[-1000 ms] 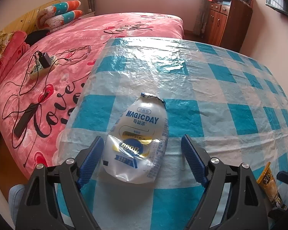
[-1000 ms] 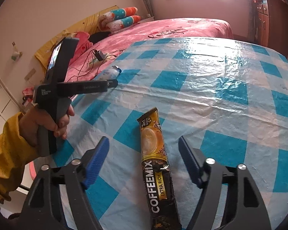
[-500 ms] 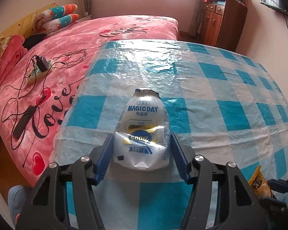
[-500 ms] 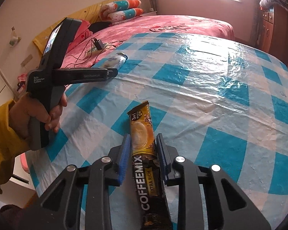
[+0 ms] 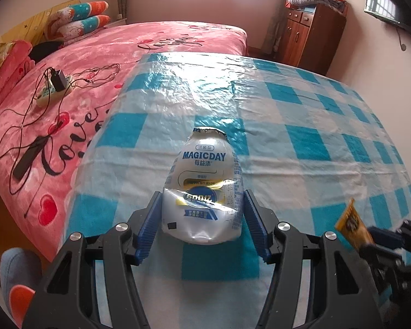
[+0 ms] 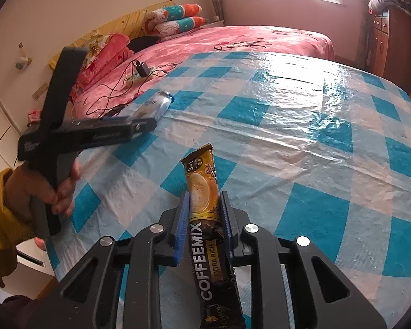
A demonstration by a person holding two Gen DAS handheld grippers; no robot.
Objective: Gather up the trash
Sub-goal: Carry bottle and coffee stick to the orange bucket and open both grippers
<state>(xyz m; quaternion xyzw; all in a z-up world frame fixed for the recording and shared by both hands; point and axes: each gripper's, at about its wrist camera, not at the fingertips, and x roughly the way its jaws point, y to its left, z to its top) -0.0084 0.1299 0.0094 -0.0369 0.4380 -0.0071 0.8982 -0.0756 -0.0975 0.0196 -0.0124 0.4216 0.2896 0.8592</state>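
Observation:
My left gripper [image 5: 202, 213] is shut on a crumpled white MAGICDAY bottle [image 5: 205, 181], held just above the blue-checked tablecloth [image 5: 301, 137]. My right gripper [image 6: 204, 205] is shut on a gold and black COFFEEMIX sachet [image 6: 202, 189], lifted off the cloth with its tip pointing up. The sachet also shows at the right edge of the left wrist view [image 5: 352, 226]. The left gripper with the bottle [image 6: 157, 104] shows in the right wrist view at the left, held by a hand in a yellow sleeve.
A pink bed [image 5: 82, 82] lies to the left of the table with a charger and cables [image 5: 54, 87] on it. A wooden cabinet [image 5: 312, 35] with folded blankets stands at the back right. The table's left edge is close to the left gripper.
Both grippers closed: the left on the bottle, the right on the sachet. Both items have since been lifted off the cloth.

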